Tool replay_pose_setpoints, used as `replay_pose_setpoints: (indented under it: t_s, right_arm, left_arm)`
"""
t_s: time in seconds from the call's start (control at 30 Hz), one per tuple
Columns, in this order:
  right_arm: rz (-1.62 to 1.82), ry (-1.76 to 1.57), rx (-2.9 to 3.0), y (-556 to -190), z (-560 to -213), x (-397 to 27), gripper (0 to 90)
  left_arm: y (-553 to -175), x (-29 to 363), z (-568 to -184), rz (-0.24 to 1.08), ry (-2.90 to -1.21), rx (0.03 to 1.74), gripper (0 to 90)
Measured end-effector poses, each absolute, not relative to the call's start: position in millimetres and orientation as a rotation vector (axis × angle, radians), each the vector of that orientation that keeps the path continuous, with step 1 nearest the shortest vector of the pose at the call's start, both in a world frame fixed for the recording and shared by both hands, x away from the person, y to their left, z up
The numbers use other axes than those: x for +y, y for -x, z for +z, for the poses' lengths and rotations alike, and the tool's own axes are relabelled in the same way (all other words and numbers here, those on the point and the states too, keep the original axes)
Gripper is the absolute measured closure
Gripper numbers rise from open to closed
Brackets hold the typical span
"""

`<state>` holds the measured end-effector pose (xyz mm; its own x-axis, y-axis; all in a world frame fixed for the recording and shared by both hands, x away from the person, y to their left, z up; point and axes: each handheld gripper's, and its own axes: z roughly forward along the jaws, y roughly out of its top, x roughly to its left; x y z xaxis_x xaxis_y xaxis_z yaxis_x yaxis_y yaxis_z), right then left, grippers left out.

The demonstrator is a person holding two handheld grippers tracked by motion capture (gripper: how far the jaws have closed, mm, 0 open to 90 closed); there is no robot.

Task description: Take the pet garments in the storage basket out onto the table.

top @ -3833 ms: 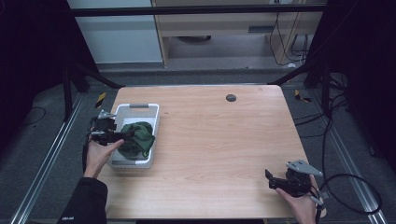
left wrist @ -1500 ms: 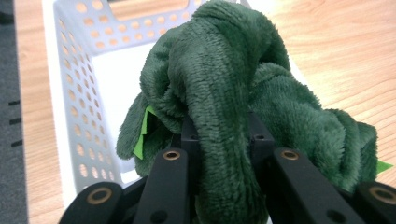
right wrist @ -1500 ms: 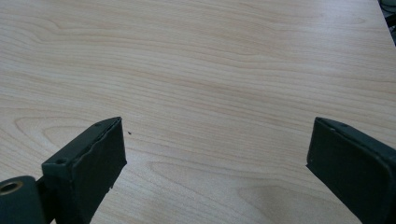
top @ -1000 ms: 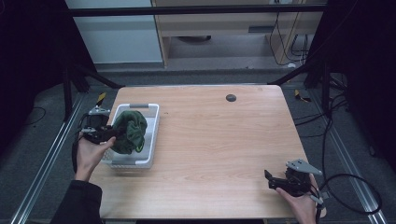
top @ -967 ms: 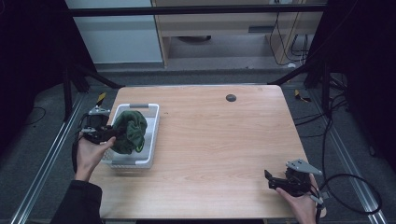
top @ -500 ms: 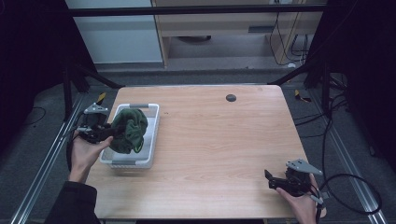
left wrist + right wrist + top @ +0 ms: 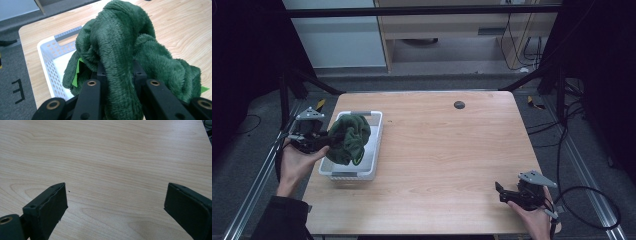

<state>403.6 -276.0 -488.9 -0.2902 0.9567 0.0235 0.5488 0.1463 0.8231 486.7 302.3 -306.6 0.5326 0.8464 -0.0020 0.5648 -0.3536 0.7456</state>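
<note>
Our left tongs (image 7: pixel 337 137) have lifted the green fleece cloth (image 7: pixel 349 137) above the white basket (image 7: pixel 374 145), clamped on a thick fold. Soft, light and floppy, it wants a bunched grip. Far right of the basket, our right tongs (image 7: pixel 115 200) rest apart on the surface (image 7: pixel 452 150).

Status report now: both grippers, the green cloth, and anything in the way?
Left gripper shut on green cloth, held above white basket. Right gripper open, nothing between jaws, low at near table corner. Nothing in the way.
</note>
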Motion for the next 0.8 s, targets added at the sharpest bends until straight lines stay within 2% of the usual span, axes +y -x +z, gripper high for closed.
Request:
replay_pose_setpoints:
  t_s: [0.8]
  right_arm:
    - [1.04,-1.415,1.896,-402.6,-487.1,-276.3,5.1]
  left_arm:
    - [-468.0,259.8,-279.3,0.486,-2.154,0.95,74.6]
